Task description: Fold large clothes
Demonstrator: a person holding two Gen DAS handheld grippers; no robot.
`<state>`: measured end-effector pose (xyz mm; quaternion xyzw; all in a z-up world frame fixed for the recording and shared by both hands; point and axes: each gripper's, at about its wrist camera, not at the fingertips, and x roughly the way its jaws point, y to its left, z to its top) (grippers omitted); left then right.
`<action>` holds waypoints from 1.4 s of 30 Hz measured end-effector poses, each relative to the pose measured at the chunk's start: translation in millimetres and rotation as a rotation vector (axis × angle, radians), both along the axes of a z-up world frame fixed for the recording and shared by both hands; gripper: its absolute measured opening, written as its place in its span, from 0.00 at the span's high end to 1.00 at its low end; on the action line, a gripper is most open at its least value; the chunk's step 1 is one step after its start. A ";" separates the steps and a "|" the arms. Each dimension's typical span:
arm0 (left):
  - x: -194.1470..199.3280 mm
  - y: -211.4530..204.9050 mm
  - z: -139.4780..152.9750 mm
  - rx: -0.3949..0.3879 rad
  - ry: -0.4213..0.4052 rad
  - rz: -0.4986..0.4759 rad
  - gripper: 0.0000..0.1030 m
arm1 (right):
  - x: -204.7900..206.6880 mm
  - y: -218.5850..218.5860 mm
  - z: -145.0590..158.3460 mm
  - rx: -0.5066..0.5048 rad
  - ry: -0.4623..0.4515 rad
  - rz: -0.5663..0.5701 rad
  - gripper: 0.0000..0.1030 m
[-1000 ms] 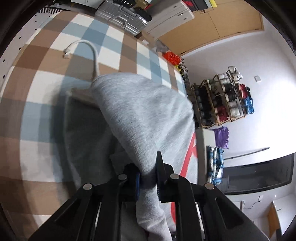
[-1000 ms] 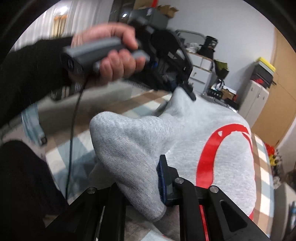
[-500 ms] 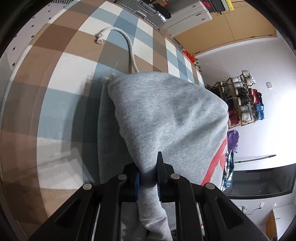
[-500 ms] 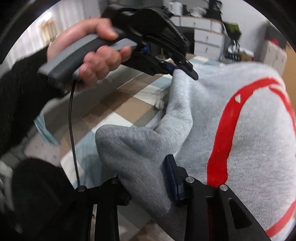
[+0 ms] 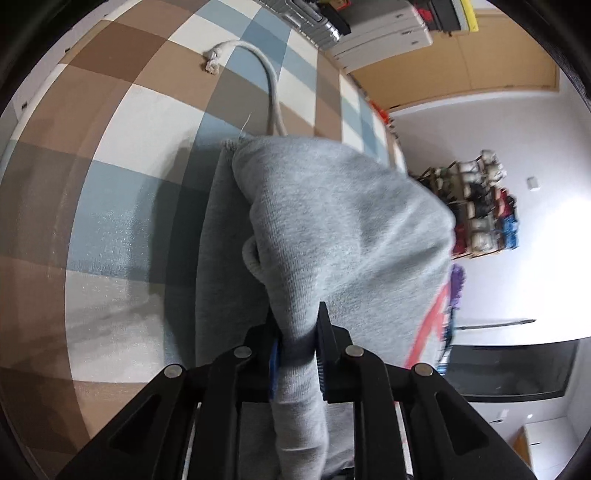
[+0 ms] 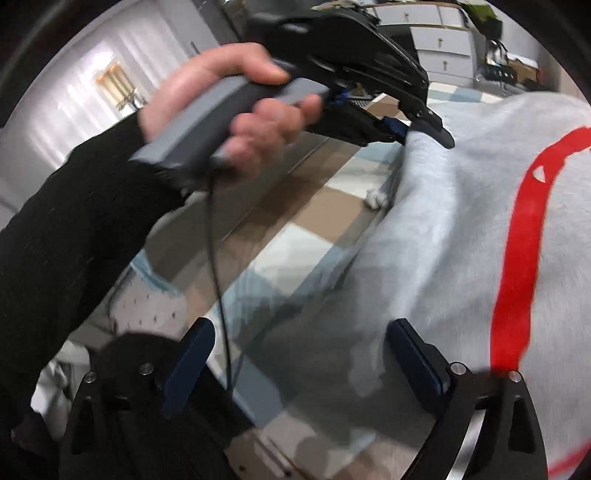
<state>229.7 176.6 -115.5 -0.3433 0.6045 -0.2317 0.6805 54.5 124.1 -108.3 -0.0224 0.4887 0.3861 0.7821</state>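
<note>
A large grey sweatshirt (image 5: 343, 229) with a red print (image 6: 524, 236) lies partly folded over itself on the checked mat. My left gripper (image 5: 297, 354) is shut on a grey sleeve or edge fold of it and holds that part lifted above the lower layer. It also shows in the right wrist view (image 6: 424, 125), held by a hand, pinching the cloth's edge. My right gripper (image 6: 299, 362) is open and empty, its blue pads (image 6: 413, 362) wide apart, with the sweatshirt just beyond them.
A brown, blue and white checked mat (image 5: 122, 155) covers the floor. A white drawstring cord (image 5: 266, 74) trails out from the sweatshirt. A suitcase and cabinets (image 5: 369, 33) stand at the far edge, and a shoe rack (image 5: 476, 206) at the right wall.
My right gripper has let go of the grey cloth and opened wide. My left gripper still holds its fold and has carried it further over the sweatshirt.
</note>
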 end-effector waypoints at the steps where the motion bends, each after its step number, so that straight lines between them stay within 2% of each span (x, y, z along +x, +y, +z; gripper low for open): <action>1: 0.0 2.9 5.9 -0.020 -0.005 0.006 0.89 | -4.4 -7.5 6.7 0.024 0.011 0.002 0.07; 5: -1.1 5.3 45.7 -0.017 -0.069 -0.016 0.90 | -11.1 -56.2 40.8 0.194 -0.001 -0.044 0.06; 8: 1.2 5.8 65.2 0.037 -0.089 -0.018 0.90 | -0.3 -105.7 60.1 0.350 -0.024 -0.150 0.00; 10: 2.9 10.9 64.4 0.084 -0.089 0.010 0.90 | 10.3 -136.5 63.9 0.430 -0.018 -0.232 0.00; 12: 4.6 16.4 53.1 0.114 -0.061 0.049 0.90 | 23.7 -166.5 59.1 0.499 0.022 -0.316 0.00; 14: -0.7 19.4 42.1 0.084 -0.025 0.066 0.90 | 29.7 -186.3 49.4 0.541 0.080 -0.365 0.00; 17: -15.9 5.6 46.7 0.053 -0.032 -0.001 0.90 | 42.0 -200.9 37.2 0.599 0.196 -0.363 0.00; 19: -32.7 -16.7 58.5 0.032 -0.069 -0.080 0.81 | 46.1 -203.8 26.5 0.679 0.287 -0.327 0.00; 21: -45.3 -40.9 70.7 0.036 -0.141 -0.138 0.64 | 54.4 -198.4 10.5 0.707 0.384 -0.315 0.00; 23: -53.6 -66.4 71.7 0.069 -0.171 -0.210 0.62 | 61.5 -197.6 0.0 0.715 0.423 -0.323 0.00; 26: -59.8 -88.9 48.4 0.083 -0.122 -0.260 0.62 | 68.8 -203.2 -7.8 0.775 0.466 -0.338 0.00; 28: -59.9 -89.1 24.4 0.103 -0.072 -0.241 0.62 | 71.8 -204.4 -13.2 0.815 0.491 -0.346 0.00; 31: -53.3 -74.8 -7.5 0.026 -0.001 -0.140 0.63 | 64.9 -207.5 -11.1 0.824 0.487 -0.348 0.00; 34: -50.6 -62.1 -12.6 -0.021 -0.021 -0.085 0.64 | 59.9 -210.3 -5.0 0.815 0.456 -0.347 0.00; 35: -51.6 -58.3 -14.0 -0.022 -0.031 -0.066 0.70 | 58.3 -208.8 -2.9 0.804 0.449 -0.347 0.00; 36: -54.4 -53.0 -16.1 -0.012 -0.033 -0.046 0.81 | 55.8 -206.2 0.8 0.783 0.442 -0.342 0.00; 38: -58.5 -47.2 -19.8 0.011 -0.050 -0.016 0.89 | 53.6 -204.5 9.1 0.724 0.439 -0.340 0.00; 40: -61.8 -44.4 -20.4 0.014 -0.100 -0.015 0.89 | 52.3 -201.1 23.6 0.655 0.420 -0.354 0.00; 42: -65.7 -44.4 -17.4 0.041 -0.134 -0.015 0.89 | 53.5 -194.8 42.9 0.597 0.364 -0.353 0.00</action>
